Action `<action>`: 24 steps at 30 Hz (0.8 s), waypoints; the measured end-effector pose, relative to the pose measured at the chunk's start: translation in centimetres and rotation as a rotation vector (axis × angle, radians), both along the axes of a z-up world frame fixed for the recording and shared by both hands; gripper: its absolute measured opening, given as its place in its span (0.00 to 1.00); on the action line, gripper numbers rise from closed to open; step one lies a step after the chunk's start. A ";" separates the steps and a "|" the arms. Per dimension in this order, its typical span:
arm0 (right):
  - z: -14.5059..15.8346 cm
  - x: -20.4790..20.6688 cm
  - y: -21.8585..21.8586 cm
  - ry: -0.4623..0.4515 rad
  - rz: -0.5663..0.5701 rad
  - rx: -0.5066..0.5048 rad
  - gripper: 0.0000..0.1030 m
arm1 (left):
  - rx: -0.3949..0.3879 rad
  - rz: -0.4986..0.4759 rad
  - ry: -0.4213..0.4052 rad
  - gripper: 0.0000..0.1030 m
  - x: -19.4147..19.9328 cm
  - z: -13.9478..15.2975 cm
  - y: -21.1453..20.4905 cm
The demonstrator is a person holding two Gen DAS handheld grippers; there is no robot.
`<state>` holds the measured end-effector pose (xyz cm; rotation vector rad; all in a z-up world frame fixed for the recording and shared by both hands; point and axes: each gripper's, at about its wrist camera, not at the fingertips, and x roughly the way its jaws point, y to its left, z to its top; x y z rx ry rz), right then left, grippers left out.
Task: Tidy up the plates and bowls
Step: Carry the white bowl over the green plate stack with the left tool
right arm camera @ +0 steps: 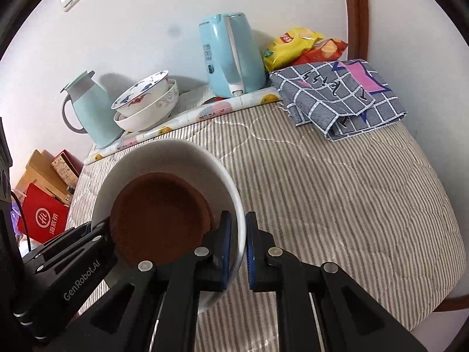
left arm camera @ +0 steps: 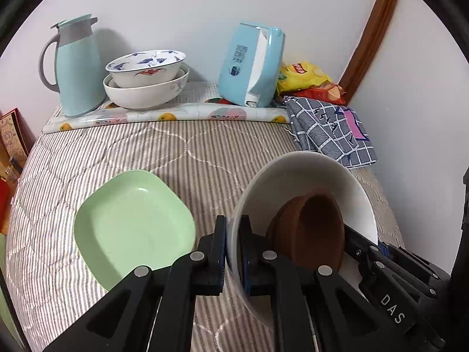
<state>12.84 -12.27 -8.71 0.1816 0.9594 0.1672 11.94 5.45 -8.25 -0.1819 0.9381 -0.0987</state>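
Note:
A large white bowl (left arm camera: 304,173) holds a brown bowl (left arm camera: 310,228) inside it. My left gripper (left arm camera: 233,249) is shut on the white bowl's left rim. My right gripper (right arm camera: 238,252) is shut on its right rim; the white bowl (right arm camera: 164,155) and brown bowl (right arm camera: 158,220) show in the right wrist view too. A green square plate (left arm camera: 132,223) lies on the striped table cover, left of the white bowl. Two stacked patterned bowls (left arm camera: 146,73) stand at the back by the wall and also show in the right wrist view (right arm camera: 146,102).
A mint thermos jug (left arm camera: 73,67), a blue kettle (left arm camera: 252,64), snack bags (left arm camera: 307,79) and a folded checked cloth (left arm camera: 331,129) line the back and right. Red and brown boxes (right arm camera: 44,205) sit beyond the table's left edge. A wall stands close on the right.

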 end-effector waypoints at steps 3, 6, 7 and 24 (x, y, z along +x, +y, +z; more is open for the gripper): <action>-0.1 0.2 0.7 0.000 0.003 0.003 0.09 | 0.002 0.005 0.006 0.09 0.2 -0.2 0.7; -0.2 0.4 1.6 0.001 0.011 0.004 0.09 | 0.007 0.012 0.008 0.09 0.3 -0.2 1.5; -0.2 0.4 1.9 0.001 0.014 0.006 0.09 | 0.009 0.015 0.008 0.09 0.4 -0.3 1.8; -0.9 1.7 6.2 0.015 0.063 0.015 0.09 | 0.010 0.068 0.025 0.09 1.1 -1.0 6.1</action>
